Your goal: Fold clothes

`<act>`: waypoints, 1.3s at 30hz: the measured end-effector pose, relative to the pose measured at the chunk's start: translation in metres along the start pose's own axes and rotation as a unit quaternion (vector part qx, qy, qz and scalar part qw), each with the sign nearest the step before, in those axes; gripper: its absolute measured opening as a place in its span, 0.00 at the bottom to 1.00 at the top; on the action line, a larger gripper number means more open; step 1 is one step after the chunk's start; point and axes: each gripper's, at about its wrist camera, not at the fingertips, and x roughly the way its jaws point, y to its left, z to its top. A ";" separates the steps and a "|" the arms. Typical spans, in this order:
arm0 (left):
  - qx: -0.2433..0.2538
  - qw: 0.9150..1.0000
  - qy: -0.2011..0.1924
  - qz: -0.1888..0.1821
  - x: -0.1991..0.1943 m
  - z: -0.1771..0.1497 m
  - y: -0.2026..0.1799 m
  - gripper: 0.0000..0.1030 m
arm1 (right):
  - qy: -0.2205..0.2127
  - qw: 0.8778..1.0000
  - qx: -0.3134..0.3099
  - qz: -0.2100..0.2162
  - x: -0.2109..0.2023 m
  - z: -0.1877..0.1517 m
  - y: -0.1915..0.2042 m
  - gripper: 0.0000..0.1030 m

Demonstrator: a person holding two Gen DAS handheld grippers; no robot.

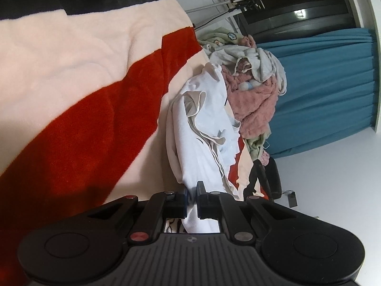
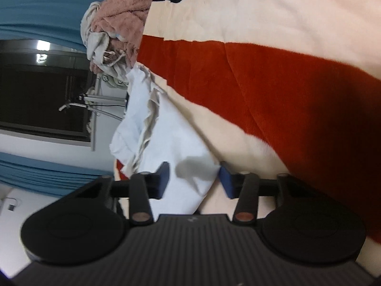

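On the bed's striped blanket (image 1: pixel 83 109), near its edge beside a heap of laundry (image 1: pixel 252 88), lies the white garment (image 1: pixel 202 128) — the left gripper (image 1: pixel 191 202) pinches its fabric, while the right gripper (image 2: pixel 194 181) straddles a corner, pads clear of the cloth.

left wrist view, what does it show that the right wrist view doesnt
Only the left wrist view: the left hand-held gripper shut on the white garment, and a green cloth low in the pile.
Only the right wrist view: the right hand-held gripper, jaws apart around a corner of that garment.
Both: the white garment, the pink fleece, the red-and-cream blanket, the blue curtain.
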 end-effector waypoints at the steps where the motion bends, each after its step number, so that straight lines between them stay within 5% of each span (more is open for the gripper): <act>1: 0.000 1.000 0.000 0.000 0.000 0.000 0.000 0.07 | -0.003 1.000 -0.007 -0.004 0.000 0.001 0.001 0.15; 9: 0.034 0.998 -0.032 -0.044 -0.031 -0.005 -0.017 0.06 | -0.043 0.994 -0.087 0.052 -0.040 -0.003 0.021 0.06; 18: 0.054 0.992 -0.046 -0.101 -0.130 -0.059 -0.031 0.06 | -0.086 0.976 -0.153 0.129 -0.144 -0.033 0.033 0.06; 27: 0.062 0.993 -0.045 -0.090 -0.200 -0.096 -0.033 0.06 | -0.115 0.959 -0.231 0.119 -0.227 -0.080 0.015 0.06; 29: 0.072 0.993 -0.047 -0.077 -0.195 -0.090 -0.044 0.06 | -0.120 0.958 -0.232 0.115 -0.220 -0.075 0.024 0.06; 33: 0.143 0.988 -0.056 0.009 -0.159 -0.059 -0.091 0.06 | -0.110 0.959 -0.237 0.110 -0.181 -0.049 0.059 0.06; 39: 0.163 0.983 -0.055 0.065 -0.049 0.018 -0.146 0.06 | -0.100 0.971 -0.215 0.036 -0.073 0.010 0.128 0.07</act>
